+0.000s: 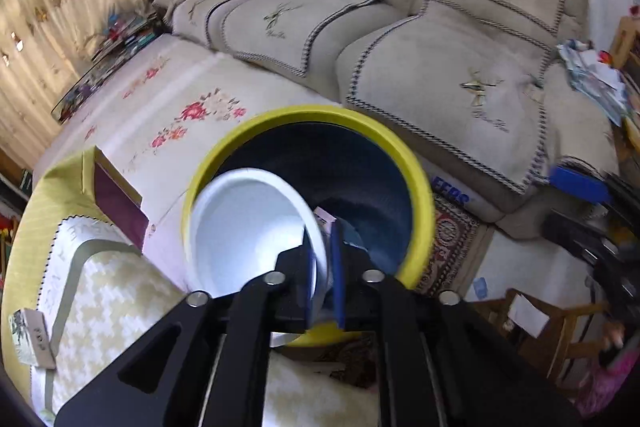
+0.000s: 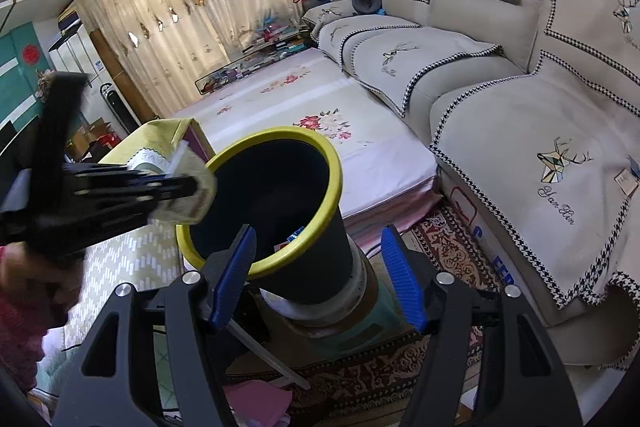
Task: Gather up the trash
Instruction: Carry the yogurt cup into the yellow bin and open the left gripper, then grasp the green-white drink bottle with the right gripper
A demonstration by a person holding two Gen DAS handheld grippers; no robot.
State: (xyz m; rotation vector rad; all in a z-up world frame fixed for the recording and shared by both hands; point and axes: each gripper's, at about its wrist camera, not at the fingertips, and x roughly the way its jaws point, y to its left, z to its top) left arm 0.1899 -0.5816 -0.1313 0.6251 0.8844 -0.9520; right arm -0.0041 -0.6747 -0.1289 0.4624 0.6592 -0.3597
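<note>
My left hand-held gripper [image 1: 324, 267] was clamped on the rim of a white paper cup [image 1: 252, 231], which I held tilted over the open mouth of the yellow-rimmed dark bin [image 1: 420, 187]. My right hand-held gripper [image 2: 320, 275] had its blue pads [image 2: 402, 279] wide apart, gripping nothing, just in front of the bin's near rim. The bin stood on a round base on the patterned rug [image 2: 400, 367], between the worktop with the yellow cloth [image 1: 60, 187] and the beige sofa [image 2: 500, 107]. A few scraps [image 2: 294, 235] lay inside the bin.
</note>
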